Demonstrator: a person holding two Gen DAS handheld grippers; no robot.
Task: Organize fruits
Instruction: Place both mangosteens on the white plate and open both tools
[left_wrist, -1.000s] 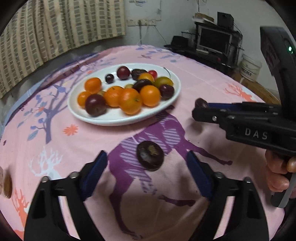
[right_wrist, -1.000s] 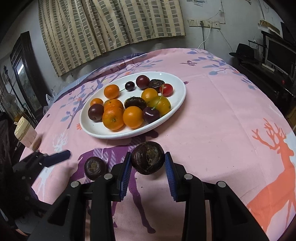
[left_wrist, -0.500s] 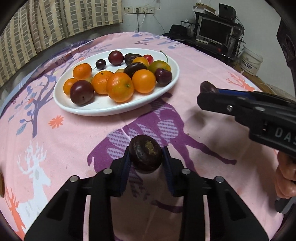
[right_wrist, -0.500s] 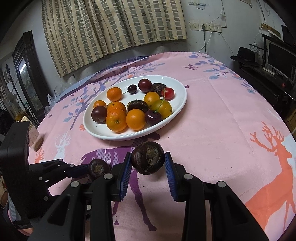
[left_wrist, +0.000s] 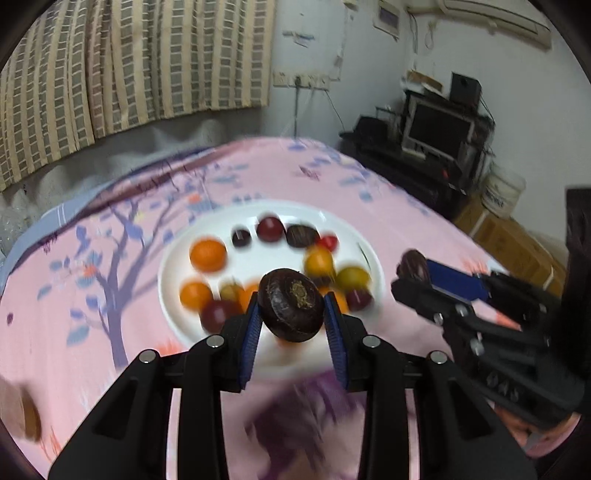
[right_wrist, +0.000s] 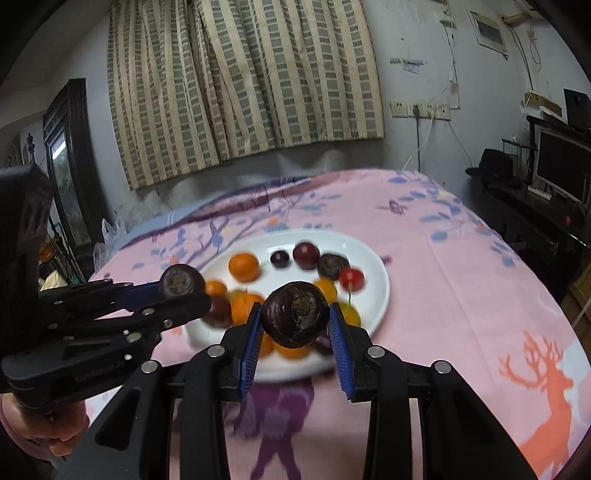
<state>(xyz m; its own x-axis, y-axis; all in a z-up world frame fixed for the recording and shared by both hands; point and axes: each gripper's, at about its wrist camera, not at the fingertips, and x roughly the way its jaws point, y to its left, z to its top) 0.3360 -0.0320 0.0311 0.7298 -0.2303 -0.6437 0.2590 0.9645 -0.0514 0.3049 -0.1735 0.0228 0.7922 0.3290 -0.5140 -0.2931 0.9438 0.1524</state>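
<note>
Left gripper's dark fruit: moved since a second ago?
Yes. The dark fruit lay on the tablecloth short of the plate; now it's gripped, lifted in front of it.

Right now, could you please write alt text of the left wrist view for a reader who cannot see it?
The left gripper holds a dark round fruit between its blue pads, above a white plate of blurred orange and dark fruits. At right, the right gripper holds a second dark fruit over the pink tablecloth.
</note>
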